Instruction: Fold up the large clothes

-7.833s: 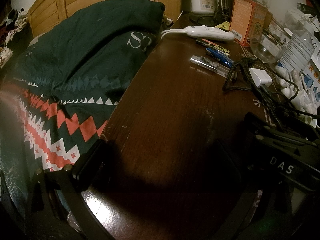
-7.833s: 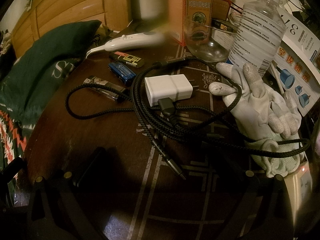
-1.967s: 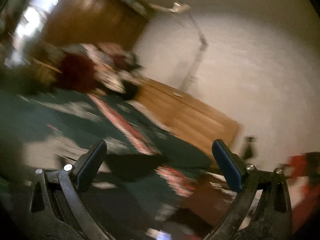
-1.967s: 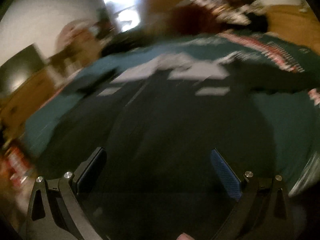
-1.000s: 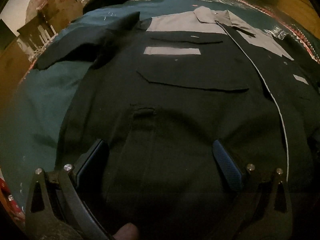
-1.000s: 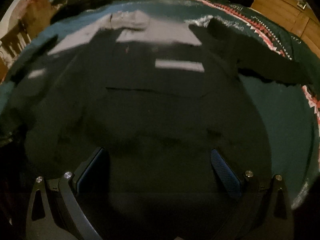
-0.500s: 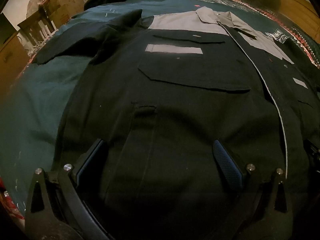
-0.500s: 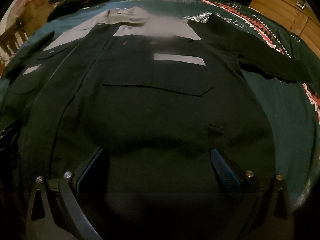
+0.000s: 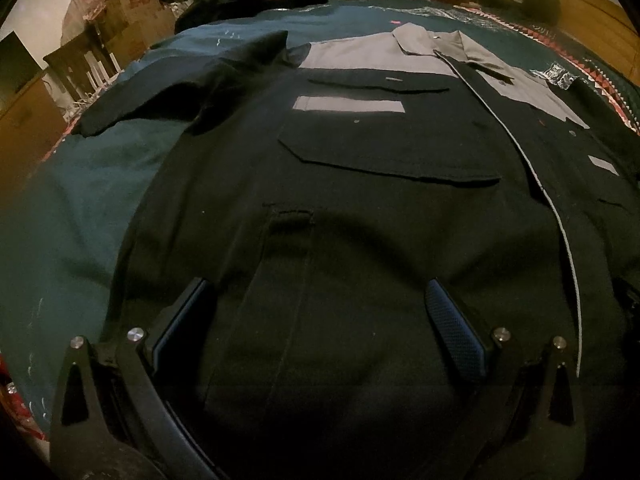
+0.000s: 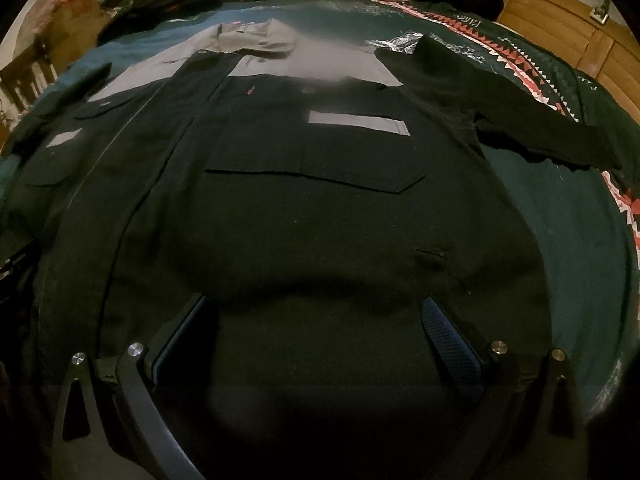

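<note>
Across a teal bedspread [image 9: 72, 200] lies a dark jacket [image 9: 360, 240], spread flat and front up. Its long axis runs away from both cameras: the hem is nearest the grippers and the grey collar [image 9: 432, 42] points to the far side of the bed. A pale zip line [image 9: 532, 176] runs down the front from collar toward hem. One sleeve [image 9: 168, 92] stretches out to the left in the left wrist view; the other sleeve [image 10: 532, 120] stretches to the right in the right wrist view, lying over the bedspread near its red-and-white zigzag border [image 10: 532, 76].

The left gripper [image 9: 316, 296] hangs low over the hem on the jacket's left half, its jaws spread wide with nothing between them but the cloth beneath; whether the fingertips touch the cloth I cannot tell. The right gripper [image 10: 316, 312] hangs likewise over the other half, jaws also wide apart and holding nothing.

Each half of the chest carries a flapped pocket [image 9: 384, 152] below a grey strip [image 9: 348, 104]; the flaps lie closed, so any contents are hidden. Beyond the bed, in the left wrist view, stand cardboard boxes [image 9: 132, 20], their contents too blurred to tell. A wooden headboard [image 10: 572, 28] edges the right side.
</note>
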Demonstrator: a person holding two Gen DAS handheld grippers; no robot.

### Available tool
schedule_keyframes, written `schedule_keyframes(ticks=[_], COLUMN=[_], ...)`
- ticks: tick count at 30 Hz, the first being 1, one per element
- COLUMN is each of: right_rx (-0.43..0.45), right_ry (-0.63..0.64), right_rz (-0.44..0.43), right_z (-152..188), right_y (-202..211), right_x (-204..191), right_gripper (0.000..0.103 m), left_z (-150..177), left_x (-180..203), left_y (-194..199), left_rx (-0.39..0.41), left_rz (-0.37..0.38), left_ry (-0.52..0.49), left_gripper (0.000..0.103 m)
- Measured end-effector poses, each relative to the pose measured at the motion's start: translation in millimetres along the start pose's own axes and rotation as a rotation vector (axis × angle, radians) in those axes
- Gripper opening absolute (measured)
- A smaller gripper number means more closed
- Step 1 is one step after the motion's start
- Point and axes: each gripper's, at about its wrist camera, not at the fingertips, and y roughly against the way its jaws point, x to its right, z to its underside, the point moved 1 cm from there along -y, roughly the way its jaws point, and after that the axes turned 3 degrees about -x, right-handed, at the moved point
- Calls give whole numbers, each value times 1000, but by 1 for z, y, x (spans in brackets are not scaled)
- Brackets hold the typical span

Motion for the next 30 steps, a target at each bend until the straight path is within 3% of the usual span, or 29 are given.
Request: schedule_keyframes(ticks=[27, 30], right_rx=[18, 16], right_ry=[-6, -6], right_rz=[22, 20], right_z=[2, 2], right_y=[-1, -1], right_x=[-2, -2], right_gripper=[103, 103], left_z=[1, -3], left_x=[-3, -12], left_y=[0, 5], left_rx=[17, -7], left_rz=[22, 94], left_ry=[9, 26], left_gripper=[103, 103])
